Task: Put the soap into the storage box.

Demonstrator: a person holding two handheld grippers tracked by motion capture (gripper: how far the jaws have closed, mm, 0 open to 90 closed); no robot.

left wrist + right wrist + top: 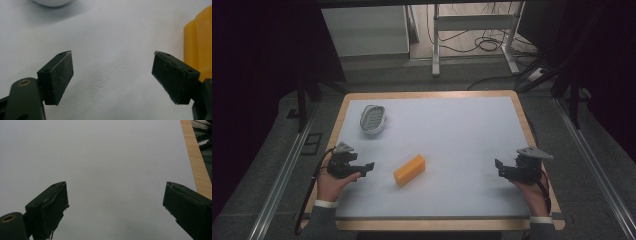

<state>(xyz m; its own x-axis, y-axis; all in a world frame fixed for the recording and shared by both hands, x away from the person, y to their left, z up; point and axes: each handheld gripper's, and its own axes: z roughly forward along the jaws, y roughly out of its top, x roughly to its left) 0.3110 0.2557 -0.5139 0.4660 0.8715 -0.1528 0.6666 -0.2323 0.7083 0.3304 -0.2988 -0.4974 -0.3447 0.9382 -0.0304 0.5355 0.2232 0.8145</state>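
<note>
An orange block [409, 169] lies on the white mat [452, 135] a little left of centre, and its edge [200, 45] shows at the right of the left gripper view. A small oval white dish with a wire rim [373, 119] sits at the back left. My left gripper [368, 168] rests at the front left, a short way left of the block, open with nothing between its jaws [112, 77]. My right gripper [500, 169] rests at the front right, open and empty [115, 207], over bare mat.
The mat covers a wooden tabletop whose bare edge [197, 167] runs close to the right gripper. A pale rim of the dish [51, 2] shows at the top of the left gripper view. Desk legs and cables [482, 45] stand beyond the table.
</note>
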